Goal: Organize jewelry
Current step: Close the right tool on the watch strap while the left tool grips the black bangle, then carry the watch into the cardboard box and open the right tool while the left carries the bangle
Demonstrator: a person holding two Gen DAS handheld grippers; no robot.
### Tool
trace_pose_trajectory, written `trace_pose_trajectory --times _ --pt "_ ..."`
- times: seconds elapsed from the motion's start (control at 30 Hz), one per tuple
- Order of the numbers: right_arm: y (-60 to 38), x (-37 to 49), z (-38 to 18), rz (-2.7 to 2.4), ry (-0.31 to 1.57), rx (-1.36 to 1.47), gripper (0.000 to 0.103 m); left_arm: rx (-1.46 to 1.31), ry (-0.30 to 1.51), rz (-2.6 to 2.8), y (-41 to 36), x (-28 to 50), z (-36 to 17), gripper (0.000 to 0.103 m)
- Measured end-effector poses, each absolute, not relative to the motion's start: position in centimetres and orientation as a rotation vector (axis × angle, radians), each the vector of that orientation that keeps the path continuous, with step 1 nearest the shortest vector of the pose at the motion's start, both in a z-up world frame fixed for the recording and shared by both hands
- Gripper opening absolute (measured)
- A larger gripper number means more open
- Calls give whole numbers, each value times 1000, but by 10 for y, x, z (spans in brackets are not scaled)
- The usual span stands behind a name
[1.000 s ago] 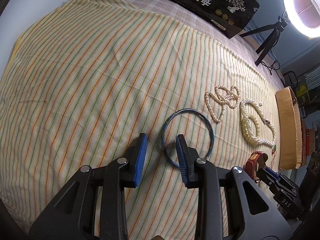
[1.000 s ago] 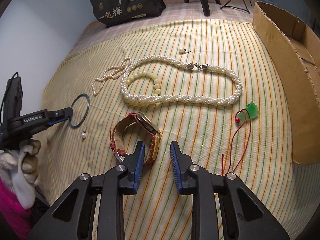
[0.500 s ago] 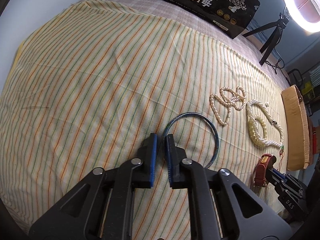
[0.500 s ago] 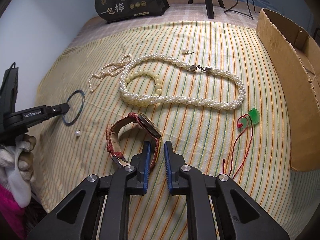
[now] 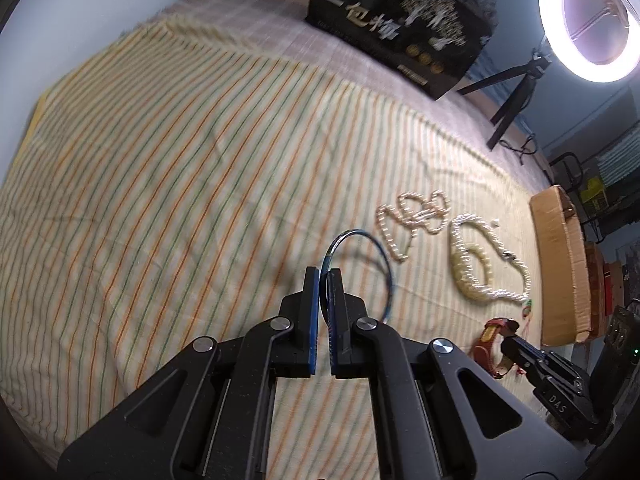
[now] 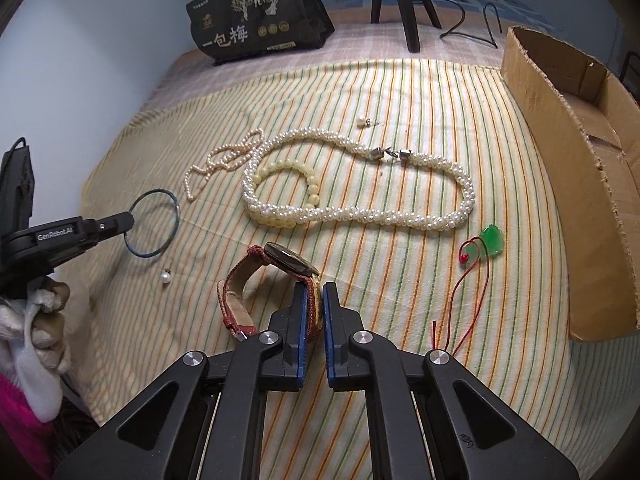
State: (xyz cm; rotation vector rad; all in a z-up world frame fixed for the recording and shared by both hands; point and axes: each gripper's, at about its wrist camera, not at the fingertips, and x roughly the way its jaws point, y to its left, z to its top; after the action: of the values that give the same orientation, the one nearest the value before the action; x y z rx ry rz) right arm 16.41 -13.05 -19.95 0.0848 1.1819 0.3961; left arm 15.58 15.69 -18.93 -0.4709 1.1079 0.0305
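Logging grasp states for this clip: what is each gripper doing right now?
Left gripper: closed on the thin blue ring bangle.
Right gripper: closed on the red-strapped wristwatch.

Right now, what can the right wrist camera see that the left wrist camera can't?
Only the right wrist view shows the loose pearl, the pearl earring and the gloved hand. Only the left wrist view shows the glowing ring light. Both show the blue bangle pinched by the left gripper, the watch pinched by the right gripper, the pearl necklaces, the cardboard box and the black bag.
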Motion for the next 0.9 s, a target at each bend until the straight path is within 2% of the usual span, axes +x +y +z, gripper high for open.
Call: trace_pose_trajectory --times 0.9 --pt "-166 145 -152 334 1057 90 6 -463 1005 -105 105 141 -130 1"
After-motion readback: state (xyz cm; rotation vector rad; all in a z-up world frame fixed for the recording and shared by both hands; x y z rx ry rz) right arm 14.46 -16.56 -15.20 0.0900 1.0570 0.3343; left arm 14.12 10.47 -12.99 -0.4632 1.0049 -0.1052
